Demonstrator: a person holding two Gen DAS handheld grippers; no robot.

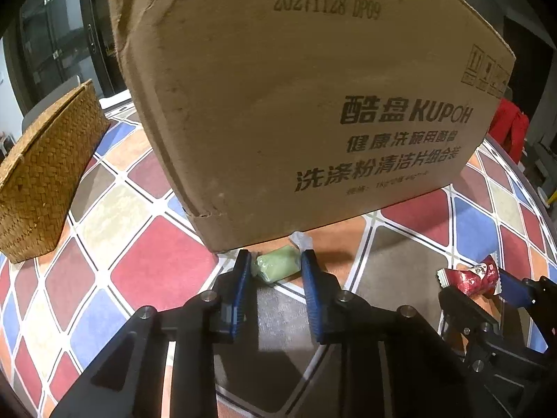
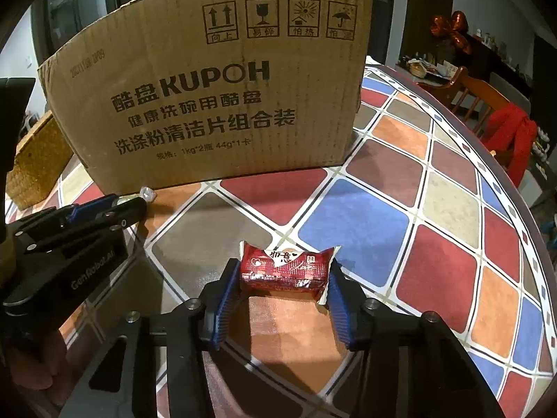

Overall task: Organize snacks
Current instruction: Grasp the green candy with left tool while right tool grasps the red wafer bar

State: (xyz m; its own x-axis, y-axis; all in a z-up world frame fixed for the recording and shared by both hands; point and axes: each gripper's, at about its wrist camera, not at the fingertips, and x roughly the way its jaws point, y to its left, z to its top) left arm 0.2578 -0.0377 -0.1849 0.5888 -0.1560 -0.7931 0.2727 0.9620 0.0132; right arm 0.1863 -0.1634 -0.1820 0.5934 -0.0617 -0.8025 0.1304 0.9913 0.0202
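A green wrapped snack [image 1: 276, 264] lies on the table by the near bottom edge of the cardboard box [image 1: 306, 104]. My left gripper [image 1: 275, 261] has its blue fingers on either side of the snack, and I cannot tell if they press it. A red wrapped snack [image 2: 283, 271] lies on the table between the blue fingers of my right gripper [image 2: 283, 273], which touch its ends; it also shows in the left wrist view [image 1: 470, 278]. The box [image 2: 216, 104] stands upright behind both snacks. In the right wrist view the left gripper [image 2: 115, 205] shows at the left.
A woven basket [image 1: 41, 181] stands left of the box on the checkered tablecloth [image 2: 383, 216]. The round table's edge [image 2: 515, 191] curves along the right. A wooden chair with red cloth [image 2: 501, 125] stands beyond it.
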